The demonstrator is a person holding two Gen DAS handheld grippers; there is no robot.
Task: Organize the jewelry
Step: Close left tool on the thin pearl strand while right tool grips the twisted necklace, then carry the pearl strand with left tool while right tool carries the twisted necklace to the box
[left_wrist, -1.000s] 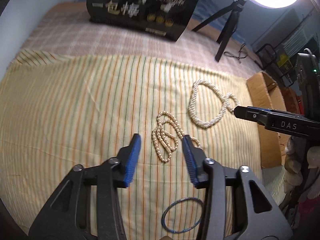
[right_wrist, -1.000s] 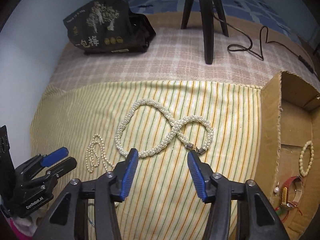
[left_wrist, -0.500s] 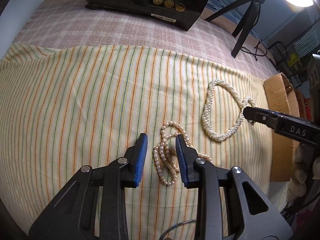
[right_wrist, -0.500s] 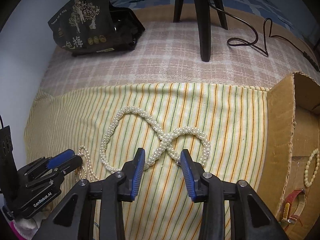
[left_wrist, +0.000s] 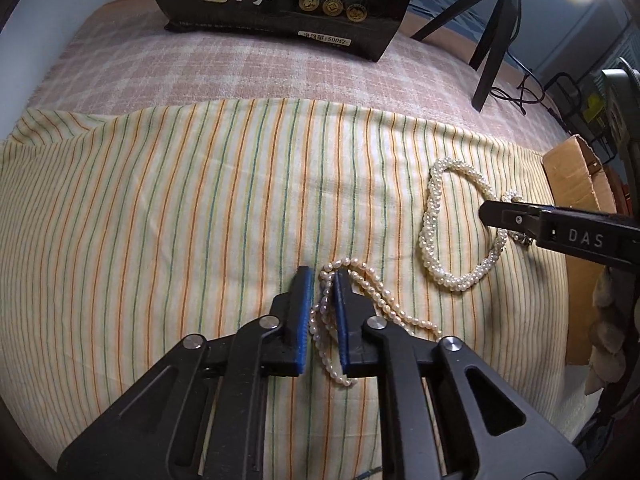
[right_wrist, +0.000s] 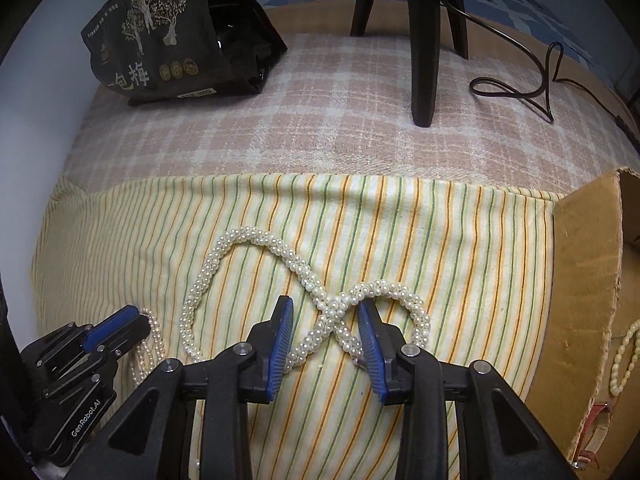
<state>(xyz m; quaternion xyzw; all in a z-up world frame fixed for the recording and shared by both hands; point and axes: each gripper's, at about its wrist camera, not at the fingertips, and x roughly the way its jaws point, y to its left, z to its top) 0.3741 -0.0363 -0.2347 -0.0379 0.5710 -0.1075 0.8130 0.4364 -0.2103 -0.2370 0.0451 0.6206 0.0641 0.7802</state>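
Observation:
A thin pearl necklace (left_wrist: 376, 292) lies bunched on the striped cloth (left_wrist: 160, 220). My left gripper (left_wrist: 321, 274) points down at it, its jaws closing, and its blue pads pinch several strands. To the right a thick twisted pearl necklace (left_wrist: 430, 220) lies in a figure-eight. In the right wrist view my right gripper (right_wrist: 325, 303) straddles the crossing of that thick pearl necklace (right_wrist: 208, 272), with its pads near the beads but not squeezing them. My left gripper (right_wrist: 140, 322) also shows at the lower left of that view, on the thin necklace (right_wrist: 156, 336).
An open cardboard box (right_wrist: 580, 280) at the cloth's right edge holds a pearl bracelet (right_wrist: 624, 356). A black printed bag (left_wrist: 280, 0) stands at the back on the checked cloth. Tripod legs (right_wrist: 424, 40) and a looped cable (right_wrist: 540, 92) stand behind.
Both grippers have sunk toward the cloth. The left jaws narrowed onto the thin necklace. The right jaws narrowed and shifted over the thick necklace's crossing.

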